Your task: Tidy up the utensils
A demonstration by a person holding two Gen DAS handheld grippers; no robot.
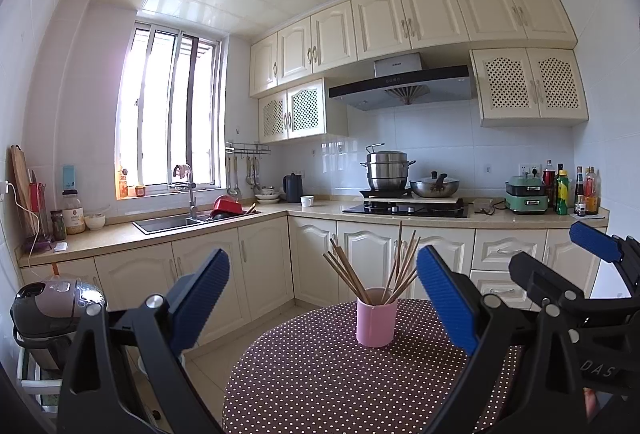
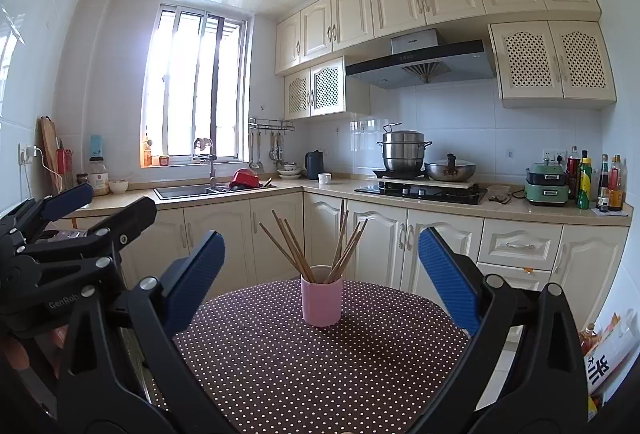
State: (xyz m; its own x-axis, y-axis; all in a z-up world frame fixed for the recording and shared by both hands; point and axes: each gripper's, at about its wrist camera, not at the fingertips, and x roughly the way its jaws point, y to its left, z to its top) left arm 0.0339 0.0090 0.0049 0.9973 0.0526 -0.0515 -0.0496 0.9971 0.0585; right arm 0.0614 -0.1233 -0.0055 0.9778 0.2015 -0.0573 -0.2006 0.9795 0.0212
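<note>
A pink cup [image 1: 376, 317] holding several wooden chopsticks [image 1: 352, 274] stands upright on a round table with a brown polka-dot cloth [image 1: 320, 374]. It also shows in the right wrist view [image 2: 321, 301] with the chopsticks [image 2: 316, 246] fanned out. My left gripper [image 1: 320, 298] is open and empty, held back from the cup. My right gripper [image 2: 320, 274] is open and empty, also short of the cup. The right gripper shows at the right edge of the left wrist view [image 1: 560, 274], and the left gripper at the left edge of the right wrist view [image 2: 80, 218].
Cream kitchen cabinets [image 2: 280, 230] and a counter with a sink [image 2: 188, 191] and a stove [image 2: 424, 190] stand behind the table. A rice cooker [image 1: 52, 310] sits low at the left. Bottles [image 2: 600, 182] line the far right counter.
</note>
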